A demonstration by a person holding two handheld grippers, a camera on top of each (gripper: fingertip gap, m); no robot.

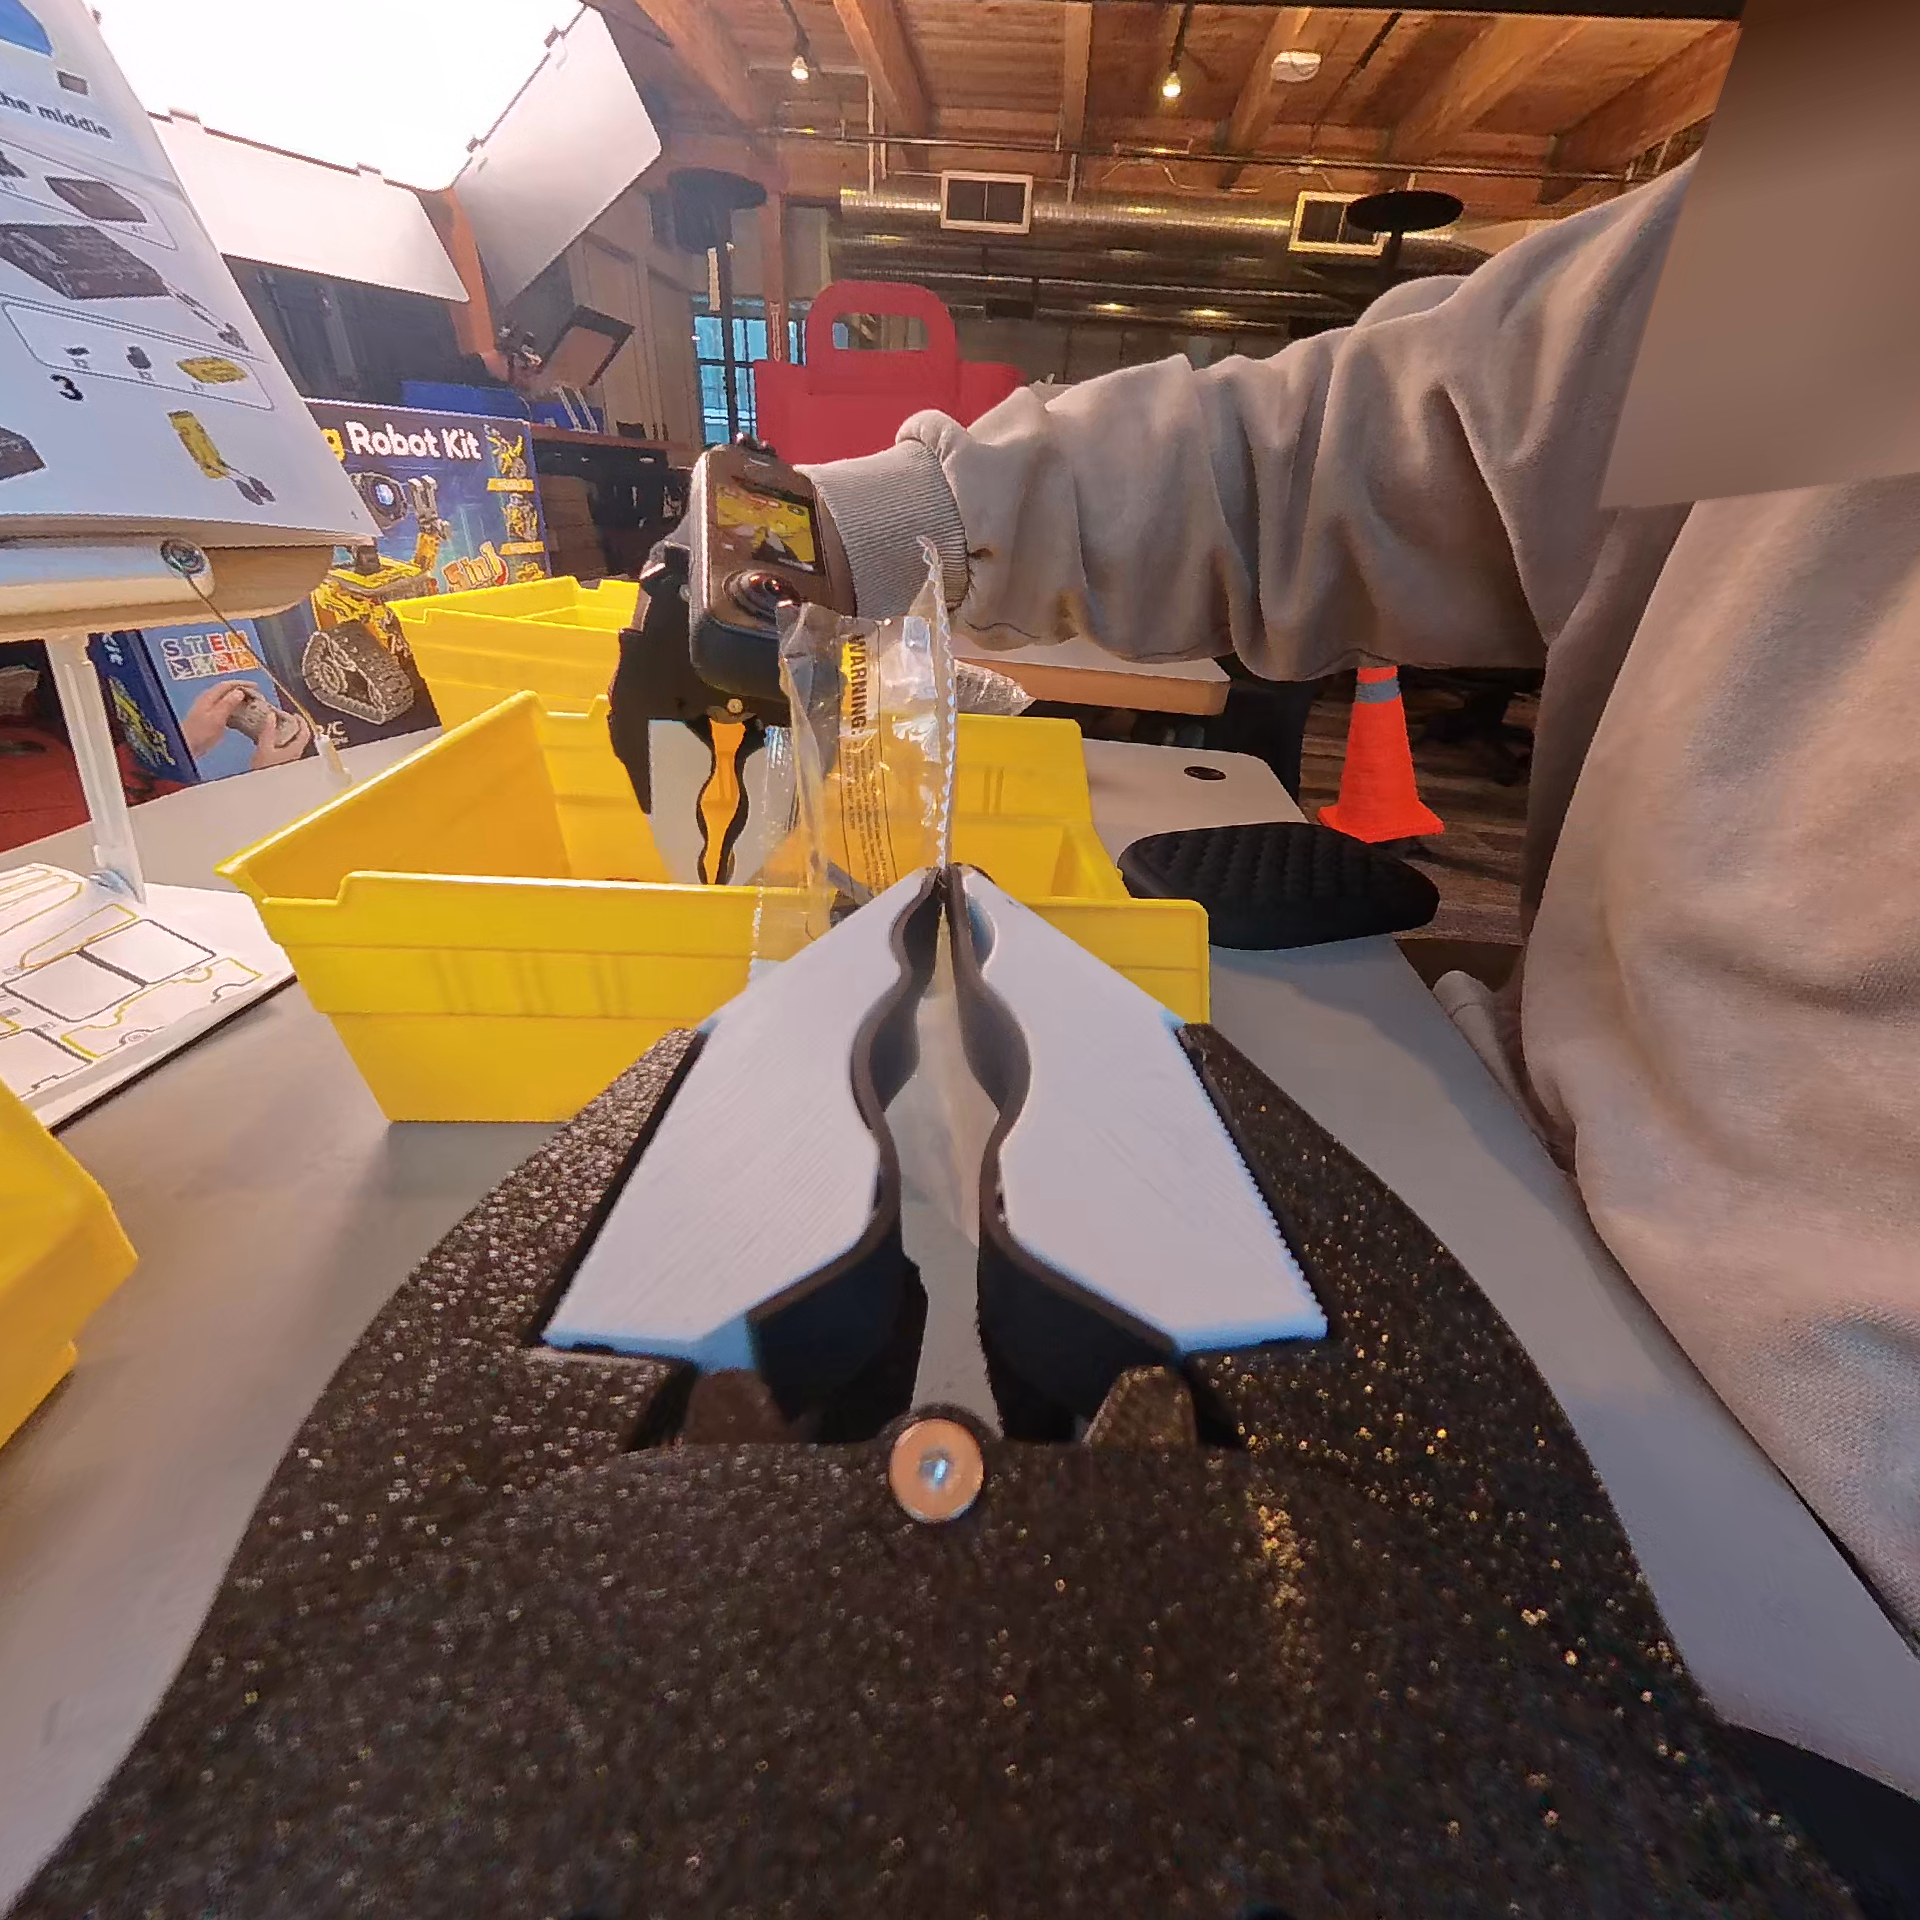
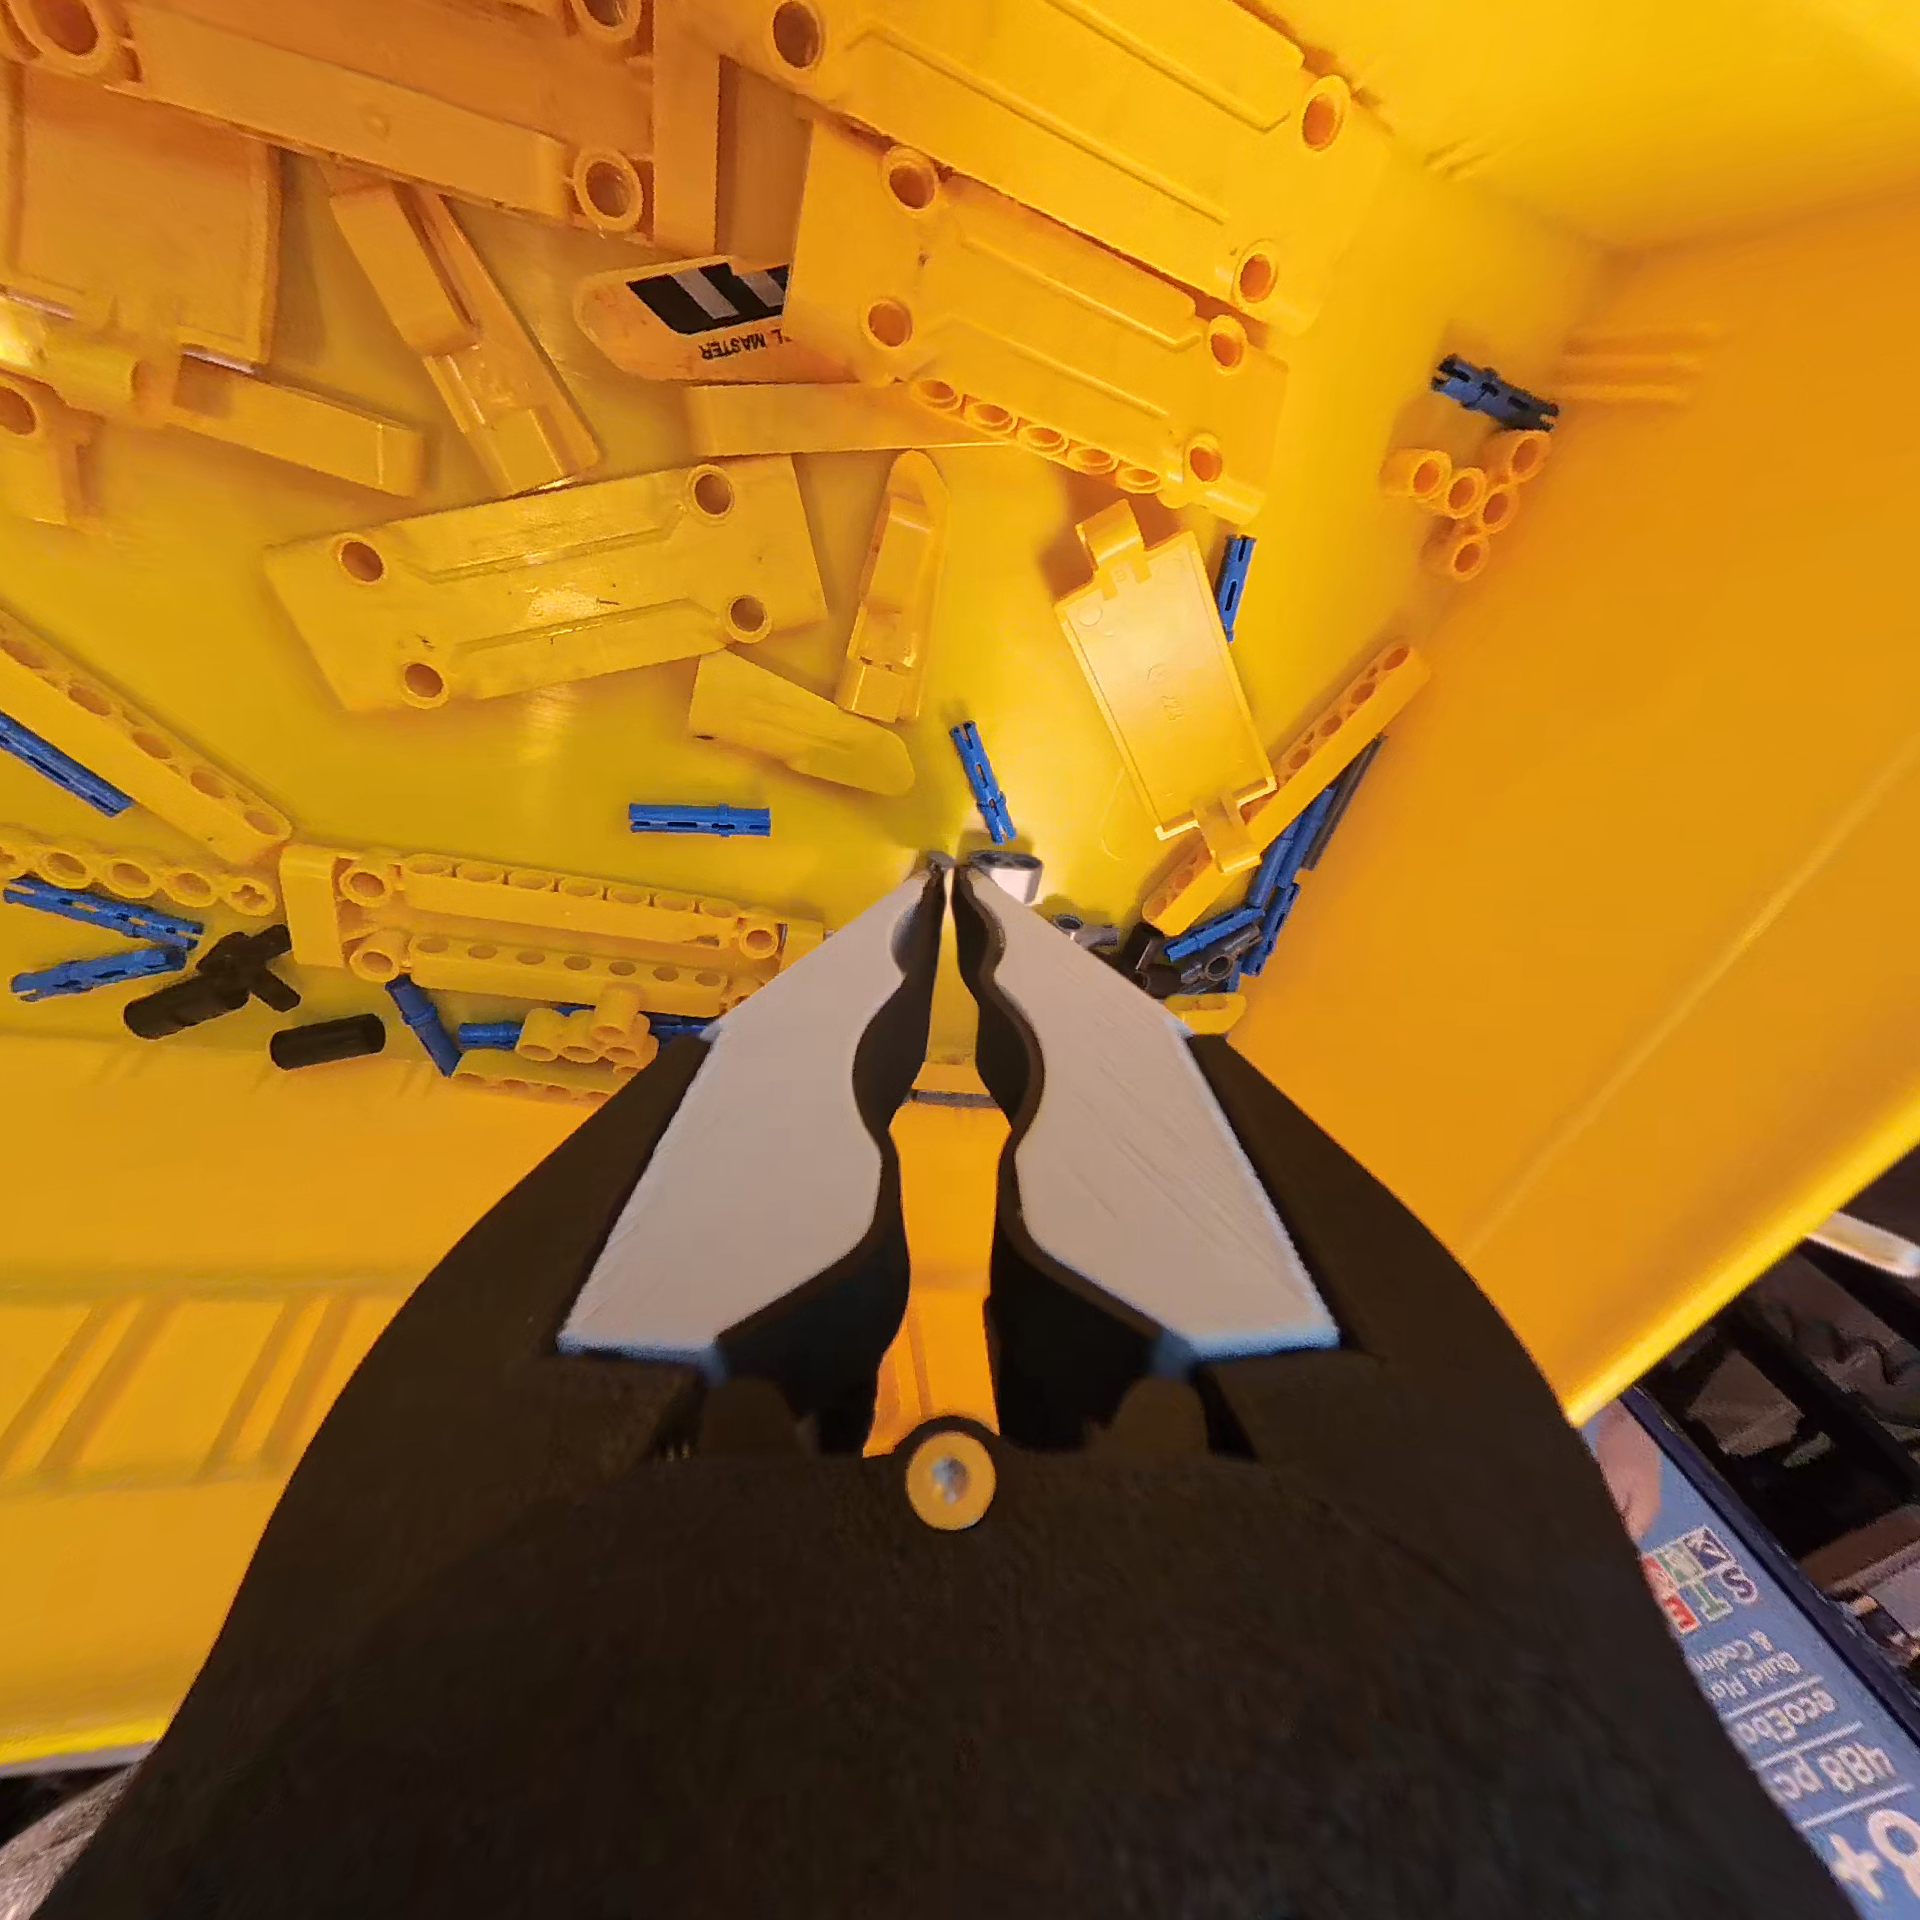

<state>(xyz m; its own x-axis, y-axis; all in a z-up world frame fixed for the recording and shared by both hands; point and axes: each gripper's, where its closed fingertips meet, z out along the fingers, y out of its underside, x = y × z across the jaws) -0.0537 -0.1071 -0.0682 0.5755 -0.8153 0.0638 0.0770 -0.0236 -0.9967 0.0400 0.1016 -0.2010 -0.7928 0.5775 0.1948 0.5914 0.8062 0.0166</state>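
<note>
Paper instruction sheets [image 1: 125,312] stood on a stand at the far left, a printed kit box [image 1: 416,540] behind them. Next came the yellow plastic bin [image 1: 499,935] on the grey table [image 1: 260,1247]. The right gripper [image 1: 717,831] reached down into it, fingers pointing at the floor of the bin. Its tips [image 2: 948,868] were pinched together over smooth yellow panels [image 2: 540,592], holed beams [image 2: 561,914] and thin blue pins [image 2: 698,819] scattered inside; whether they held a small grey piece there could not be told. Further right, the left gripper [image 1: 943,873] was clamped on the lower edge of a clear, crinkled plastic bag [image 1: 873,748], which stood upright, long axis vertical, above the bin's near wall. A black textured pad [image 1: 1278,883] lay beyond.
</note>
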